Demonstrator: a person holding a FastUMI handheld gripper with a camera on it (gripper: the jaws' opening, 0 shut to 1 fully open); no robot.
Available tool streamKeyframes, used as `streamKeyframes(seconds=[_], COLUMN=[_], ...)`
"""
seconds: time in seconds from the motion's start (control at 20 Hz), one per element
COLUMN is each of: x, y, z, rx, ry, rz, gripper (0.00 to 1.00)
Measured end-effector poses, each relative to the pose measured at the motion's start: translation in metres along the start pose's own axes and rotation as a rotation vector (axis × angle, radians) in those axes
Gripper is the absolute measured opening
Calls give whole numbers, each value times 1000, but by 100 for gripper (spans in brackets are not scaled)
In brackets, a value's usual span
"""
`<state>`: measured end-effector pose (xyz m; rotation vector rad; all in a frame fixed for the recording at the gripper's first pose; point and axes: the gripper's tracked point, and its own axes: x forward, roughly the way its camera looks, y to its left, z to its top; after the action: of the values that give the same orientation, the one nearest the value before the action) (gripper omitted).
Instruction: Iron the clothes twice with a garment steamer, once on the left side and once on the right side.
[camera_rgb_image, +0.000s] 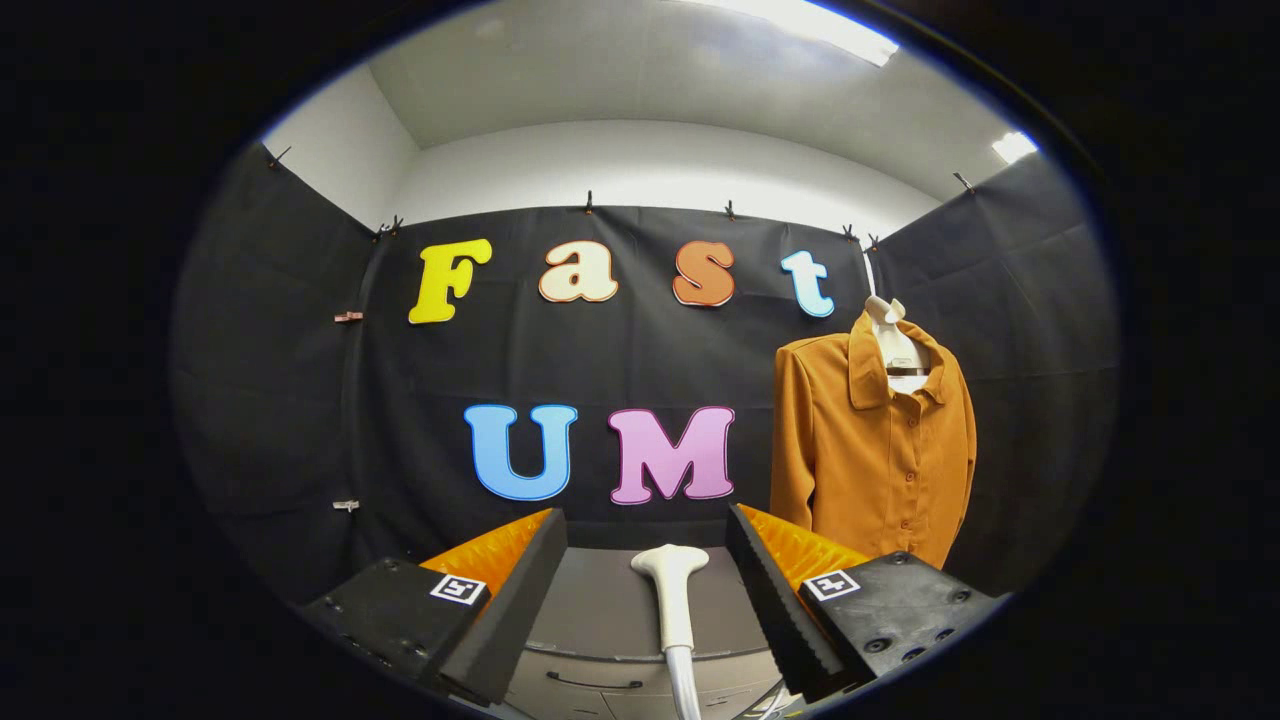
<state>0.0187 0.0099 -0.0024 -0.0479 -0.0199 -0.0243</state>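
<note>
**Steamer and shirt**

The white steamer (671, 595) stands upright between the spread fingers of the gripper (646, 570), touching neither. The orange shirt (872, 440) hangs buttoned on a hanger, beyond the right finger.

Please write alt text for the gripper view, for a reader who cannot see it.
The gripper is open, and the white garment steamer stands upright between its fingers, untouched by them. Beyond the fingers and to the right, an orange-brown shirt hangs buttoned on a hanger against the black cloth wall.
</note>
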Motion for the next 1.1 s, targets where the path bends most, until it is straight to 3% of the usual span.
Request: streamKeyframes(seconds=[0.6, 1.1], x=[19, 112], y=[4, -21], z=[-55, -159], rx=[-34, -33], ry=[160, 427], rz=[-78, 9], gripper=[99, 98])
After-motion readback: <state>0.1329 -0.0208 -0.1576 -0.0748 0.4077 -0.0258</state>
